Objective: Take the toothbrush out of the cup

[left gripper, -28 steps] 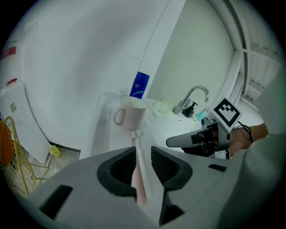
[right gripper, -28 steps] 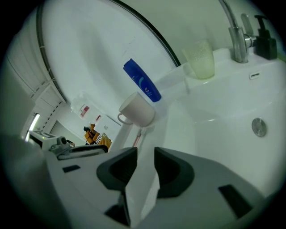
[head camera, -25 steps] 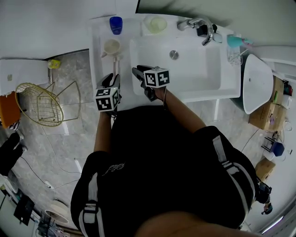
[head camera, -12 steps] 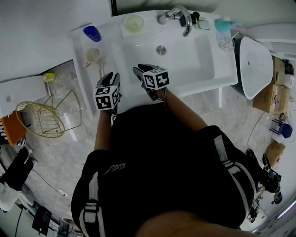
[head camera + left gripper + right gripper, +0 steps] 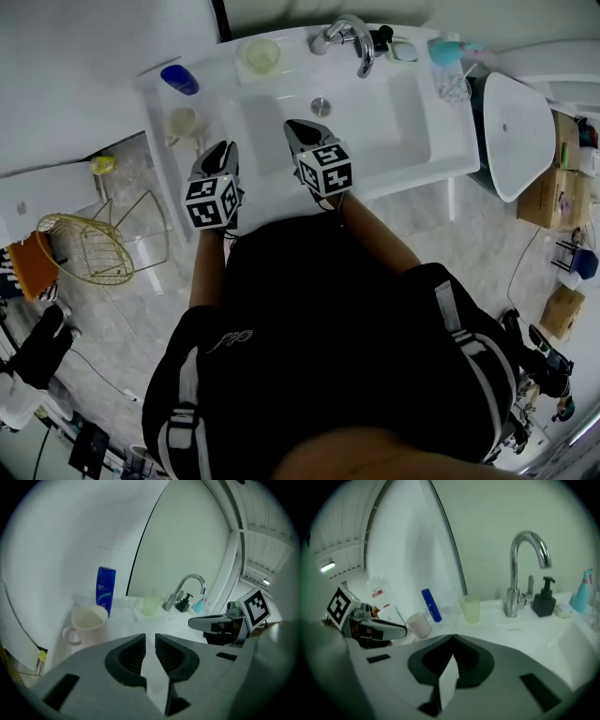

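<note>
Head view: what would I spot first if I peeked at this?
Two tools with checkered cubes, the left tool and right tool, hang over the front of the white sink. The left's jaws have just been closing on nothing, and the right's are shut and empty. Behind them curves a shiny faucet, and a gold wire basket sits on the floor at left.

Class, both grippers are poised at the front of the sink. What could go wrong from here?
1. The right gripper is shut and empty; reaching in like this, it may shove things rather than grasp them.
2. The left gripper, whose jaws have just been closing on nothing, faces the white mug on the narrow ledge beside the sink basin; a nudge might tip it.
3. That mug looks empty, so it may be the wrong cup.
</note>
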Demonstrator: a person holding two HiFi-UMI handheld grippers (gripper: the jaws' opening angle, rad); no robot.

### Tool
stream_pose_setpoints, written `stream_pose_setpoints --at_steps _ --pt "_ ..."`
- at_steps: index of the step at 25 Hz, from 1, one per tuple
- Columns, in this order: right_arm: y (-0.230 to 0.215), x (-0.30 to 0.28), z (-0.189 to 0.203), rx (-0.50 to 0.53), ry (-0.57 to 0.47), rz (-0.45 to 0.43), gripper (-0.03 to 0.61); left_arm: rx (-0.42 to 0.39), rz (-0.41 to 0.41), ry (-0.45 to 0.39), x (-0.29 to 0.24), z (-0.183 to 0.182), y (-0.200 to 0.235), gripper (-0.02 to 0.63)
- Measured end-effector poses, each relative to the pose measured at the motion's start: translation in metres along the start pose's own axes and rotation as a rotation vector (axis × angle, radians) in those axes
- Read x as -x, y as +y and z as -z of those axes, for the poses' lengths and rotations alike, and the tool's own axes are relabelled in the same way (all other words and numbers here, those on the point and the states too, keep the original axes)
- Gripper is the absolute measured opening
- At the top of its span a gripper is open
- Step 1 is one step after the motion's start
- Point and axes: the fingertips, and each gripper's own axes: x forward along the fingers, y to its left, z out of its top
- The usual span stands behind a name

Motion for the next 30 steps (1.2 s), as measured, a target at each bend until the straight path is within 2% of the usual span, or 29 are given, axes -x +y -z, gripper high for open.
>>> stream_pose_setpoints --at_steps 3,5,7,10,14,19,21,30 --pt "0.001 0.015 -0.041 0.074 -0.098 0.021 0.006 -0.025 -0.022 -0.086 0.014 -0.035 -0.005 0.033" --pt "0.005 0.026 -0.069 0.107 -0.169 0.012 0.006 -0.035 -0.042 -0.176 0.029 -0.067 -0.009 0.001" --pt "0.012 0.038 -0.094 0.136 -0.233 0.001 0.006 -0.059 -0.061 -0.262 0.046 -0.098 -0.013 0.000" --pt "0.021 0.054 -0.127 0.190 -0.310 0.004 0.006 -0.123 -0.096 -0.336 0.065 -0.132 -0.017 0.000" --pt "0.032 0.074 -0.161 0.226 -0.402 -0.005 0.006 -0.170 -0.114 -0.411 0.082 -0.164 -0.024 0.000" --pt "0.038 0.098 -0.190 0.269 -0.488 0.011 0.006 -0.258 -0.125 -0.547 0.108 -0.200 -0.042 0.000" --pt "0.037 0.107 -0.197 0.290 -0.515 0.027 0.006 -0.263 -0.133 -0.570 0.111 -0.205 -0.043 0.000" --pt "0.036 0.106 -0.196 0.299 -0.536 0.034 0.006 -0.208 -0.108 -0.572 0.106 -0.202 -0.046 0.000"
